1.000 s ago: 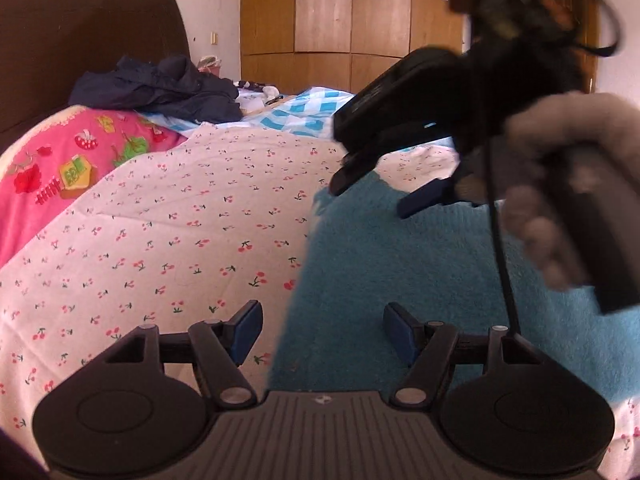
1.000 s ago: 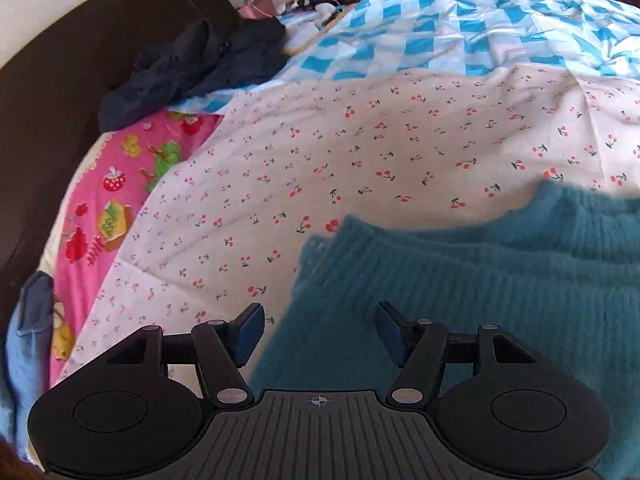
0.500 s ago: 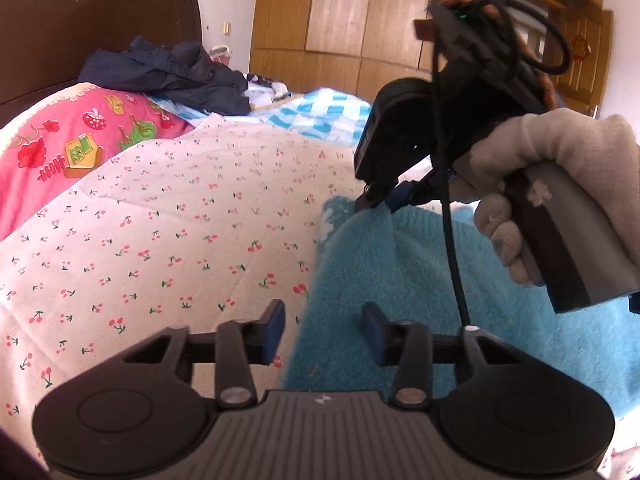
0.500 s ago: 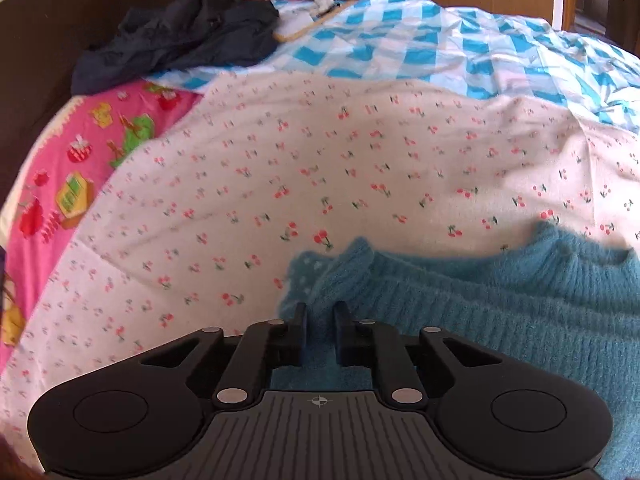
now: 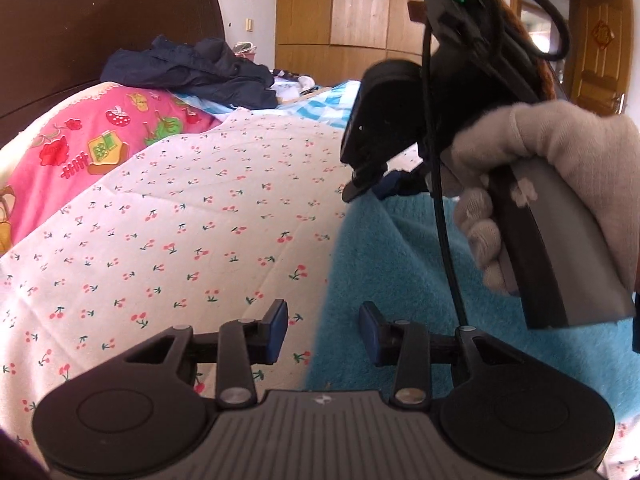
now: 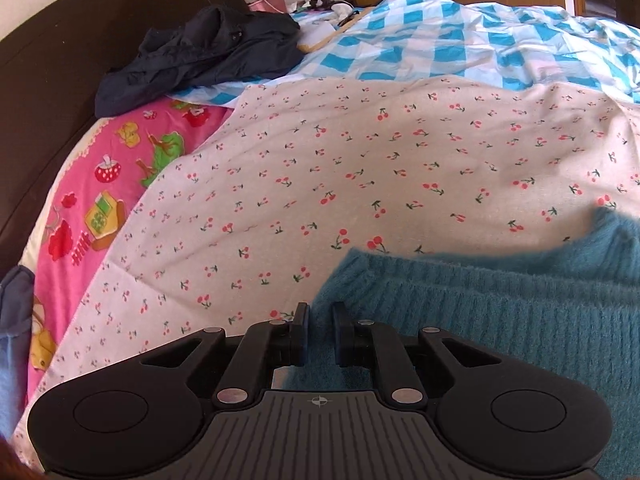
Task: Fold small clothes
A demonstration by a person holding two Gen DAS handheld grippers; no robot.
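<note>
Now the blue sweater (image 6: 500, 320) lies flat on the cherry-print sheet (image 6: 340, 160). The right gripper (image 6: 319, 334) is pinched on its corner; the left gripper (image 5: 323, 330) straddles the side edge, jaws part-way apart and not gripping (fabric lies beneath them). Both corners should probably lift together, kept level, so the fold lands straight. No readable writing shows.

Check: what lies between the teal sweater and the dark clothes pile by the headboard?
Right wrist view: only cherry-print sheet between the teal sweater and the dark clothes pile, then a strip of blue checked bedding at the pile's edge.
</note>
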